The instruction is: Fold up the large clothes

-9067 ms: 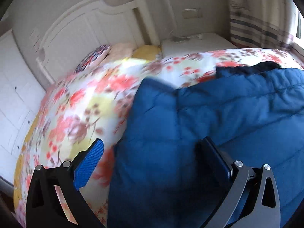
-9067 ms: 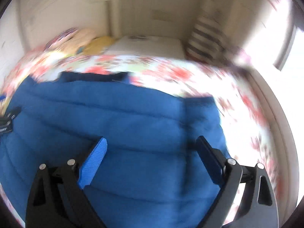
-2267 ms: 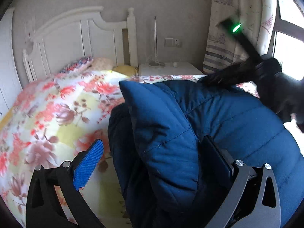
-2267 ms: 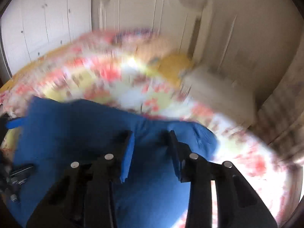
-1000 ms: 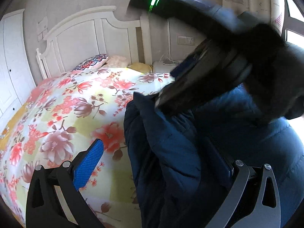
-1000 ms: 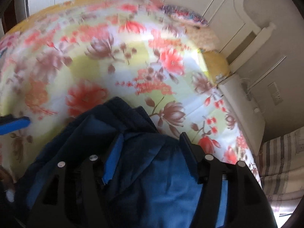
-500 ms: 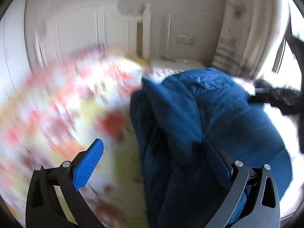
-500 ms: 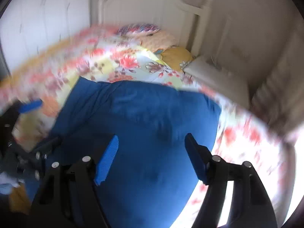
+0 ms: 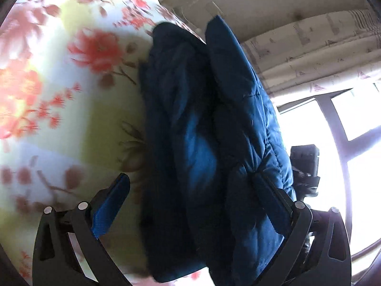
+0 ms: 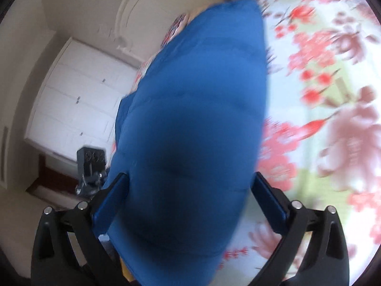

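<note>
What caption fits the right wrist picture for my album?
Folded blue jacket on the flowery bedspread, seen between the right tongs as they open.

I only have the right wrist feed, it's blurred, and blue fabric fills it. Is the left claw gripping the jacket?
Observer: No. The left claw stands wide open. The jacket bulges between its fingers, but the blue pad on the bedspread side is clear of it.
Operator: Is the fold doubled over on that side?
Observer: Yes. Edge-on, it shows two thick layers lying together with a dark crease between them, on the floral bedspread.
</note>
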